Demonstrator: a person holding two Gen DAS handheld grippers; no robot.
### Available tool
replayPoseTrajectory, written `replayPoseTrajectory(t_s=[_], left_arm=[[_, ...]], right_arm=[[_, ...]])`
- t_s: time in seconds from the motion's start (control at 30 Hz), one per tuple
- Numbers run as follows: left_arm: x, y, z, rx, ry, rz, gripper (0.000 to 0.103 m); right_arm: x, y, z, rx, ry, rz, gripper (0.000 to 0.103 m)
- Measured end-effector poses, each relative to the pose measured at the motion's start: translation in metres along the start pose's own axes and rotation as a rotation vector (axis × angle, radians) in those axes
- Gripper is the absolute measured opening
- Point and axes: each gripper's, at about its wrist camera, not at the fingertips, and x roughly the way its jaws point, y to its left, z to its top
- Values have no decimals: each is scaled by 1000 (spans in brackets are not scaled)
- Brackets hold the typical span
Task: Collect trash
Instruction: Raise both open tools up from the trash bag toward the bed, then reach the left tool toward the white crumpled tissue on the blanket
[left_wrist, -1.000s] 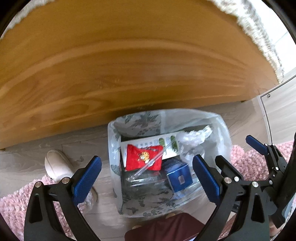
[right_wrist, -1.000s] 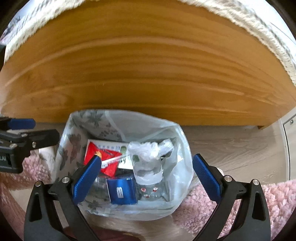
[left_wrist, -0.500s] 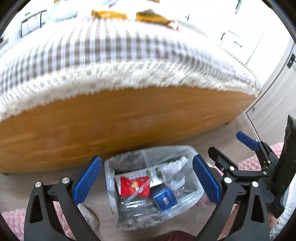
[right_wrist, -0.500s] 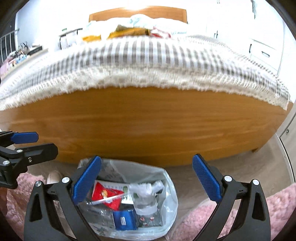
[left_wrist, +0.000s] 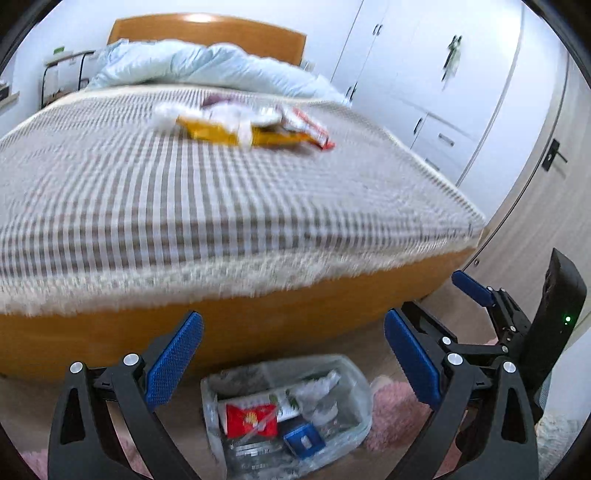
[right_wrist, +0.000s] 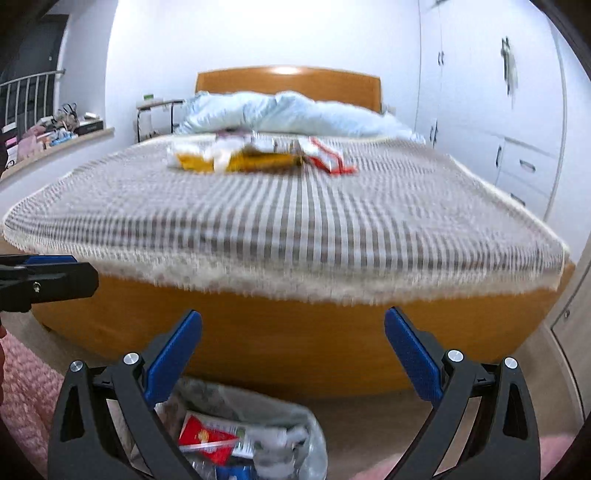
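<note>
A clear plastic trash bag stands on the floor at the foot of the bed, holding a red wrapper, a blue box and crumpled plastic. On the striped bedspread lies a pile of trash: a yellow packet, white wrappers and a red-and-white wrapper. My left gripper is open and empty, raised above the bag. My right gripper is also open and empty, and it shows beside the left one.
A light blue duvet is bunched at the wooden headboard. White wardrobes line the right wall. A pink rug lies around the bag. A cluttered shelf runs along the left wall.
Both grippers have lifted and tilted up from looking down into the bag. The bed top and the trash pile on it have come into view; the bag has dropped low in the frames.
</note>
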Motion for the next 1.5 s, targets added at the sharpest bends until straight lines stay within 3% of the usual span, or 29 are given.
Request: replayPoseTrajectory(t_s=[0.47,0.67,0.83,1.2,1.37,1.5], left_arm=[[-18,5,82,74,-232,110,95],[-19,13,117,64,-329,117,95],[-14,28,141,57,-390,145,95],[-4,64,162,4,-440,189,95],[11,80,159,-37,-388,197,95],[19,86,160,-57,-354,196,95]], right_arm=[[14,-4,104,-55,-277,15,95],[32,-7,149,28,-327,68,95],[49,-4,180,58,-371,62,95],[76,-17,179,102,-347,24,95],[84,-33,173,141,-326,-42,95],[91,-49,175,189,-296,-40,95]])
